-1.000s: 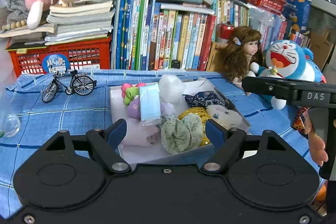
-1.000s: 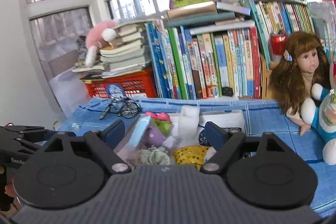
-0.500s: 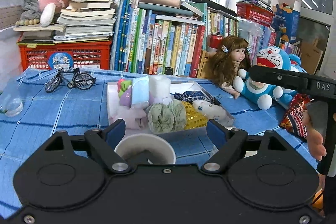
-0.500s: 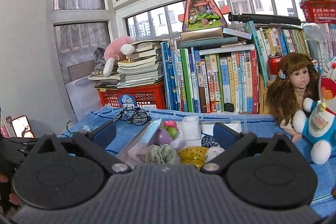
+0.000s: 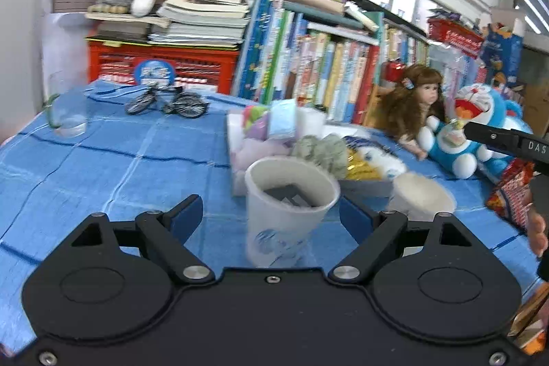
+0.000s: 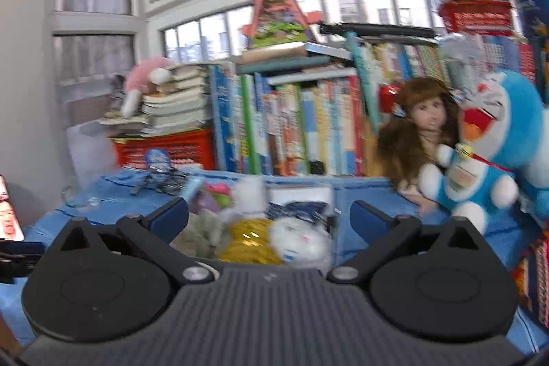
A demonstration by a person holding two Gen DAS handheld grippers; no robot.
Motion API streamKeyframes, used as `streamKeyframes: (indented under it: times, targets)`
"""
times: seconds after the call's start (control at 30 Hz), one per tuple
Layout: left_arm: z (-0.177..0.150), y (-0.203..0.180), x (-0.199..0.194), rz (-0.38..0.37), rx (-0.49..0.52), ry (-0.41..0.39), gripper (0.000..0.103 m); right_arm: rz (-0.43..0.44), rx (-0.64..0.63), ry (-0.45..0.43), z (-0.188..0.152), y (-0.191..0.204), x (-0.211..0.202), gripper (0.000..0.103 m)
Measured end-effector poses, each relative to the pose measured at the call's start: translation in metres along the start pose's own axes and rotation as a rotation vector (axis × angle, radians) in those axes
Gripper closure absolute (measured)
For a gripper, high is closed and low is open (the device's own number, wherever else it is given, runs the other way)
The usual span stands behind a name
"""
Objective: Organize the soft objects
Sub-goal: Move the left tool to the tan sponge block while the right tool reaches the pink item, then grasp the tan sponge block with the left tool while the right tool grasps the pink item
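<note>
Soft objects (image 5: 308, 146) sit heaped in a shallow white tray (image 5: 232, 139) at the middle of the left wrist view, resting on the blue checked cloth of the worktop (image 5: 113, 167): a grey-green crumpled fabric ball (image 5: 322, 148), a shiny gold piece (image 5: 360, 165), a white plush with a printed face (image 5: 387, 162), a pale blue packet (image 5: 283, 120) standing upright, and pink and green bits behind it. They look light, squashy and loosely piled, several rising above the tray's low rim. In the lower centre of that view a white paper cup (image 5: 290, 211) stands just in front of the tray, with a dark item inside it, and a second white cup (image 5: 422, 196) sits to its right. The left hand-held gripper (image 5: 271, 215) is spread wide with the near cup between its blue pads, not touching it as far as can be judged. The right hand-held gripper (image 6: 269, 216) is likewise spread and empty, the pile filling the gap in the lower middle of its view. The main risk, I judge, is the light cup: a pad brushing its rim could tip it, or a firm squeeze could crush its thin wall. A hasty pinch into the heap could also drag a neighbouring piece over the rim, and both views are blurred, so aim may be poor. The doll (image 5: 417, 105) and blue plush (image 5: 480, 126) at right stand close enough for a sweeping arm to knock them.
</note>
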State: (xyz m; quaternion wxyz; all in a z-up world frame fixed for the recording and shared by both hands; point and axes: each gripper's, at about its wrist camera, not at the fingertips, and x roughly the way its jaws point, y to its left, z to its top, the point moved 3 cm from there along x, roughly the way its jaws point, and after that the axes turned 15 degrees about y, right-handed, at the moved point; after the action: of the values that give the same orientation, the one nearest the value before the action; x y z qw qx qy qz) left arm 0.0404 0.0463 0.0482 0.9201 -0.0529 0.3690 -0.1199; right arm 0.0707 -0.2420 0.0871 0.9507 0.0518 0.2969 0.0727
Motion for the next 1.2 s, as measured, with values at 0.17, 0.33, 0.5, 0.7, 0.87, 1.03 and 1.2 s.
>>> streamKeyframes:
  times: [0.17, 0.33, 0.5, 0.7, 0.87, 1.03, 1.2]
  targets:
    - [-0.023, 0.008, -0.001, 0.056, 0.009, 0.010, 0.017, -0.069, 0.029, 0.045, -0.017, -0.017, 0.011, 0.000]
    - [-0.041, 0.017, -0.001, 0.119, -0.011, 0.017, 0.017, -0.142, 0.059, 0.099, -0.029, -0.032, 0.026, 0.007]
    - [-0.057, 0.027, 0.004, 0.153, -0.054, 0.049, 0.019, -0.168, 0.112, 0.159, -0.038, -0.045, 0.043, 0.018]
    - [-0.069, 0.038, 0.005, 0.221, -0.111, 0.050, 0.024, -0.156, 0.159, 0.224, -0.045, -0.053, 0.063, 0.031]
    - [-0.073, 0.044, 0.010, 0.220, -0.129, 0.076, 0.033, -0.142, 0.179, 0.261, -0.044, -0.055, 0.077, 0.038]
    - [-0.077, 0.044, 0.015, 0.231, -0.121, 0.079, 0.051, -0.121, 0.108, 0.304, -0.045, -0.045, 0.089, 0.038]
    - [-0.074, 0.040, 0.019, 0.225, -0.098, 0.078, 0.074, -0.138, -0.001, 0.345, -0.046, -0.031, 0.104, 0.038]
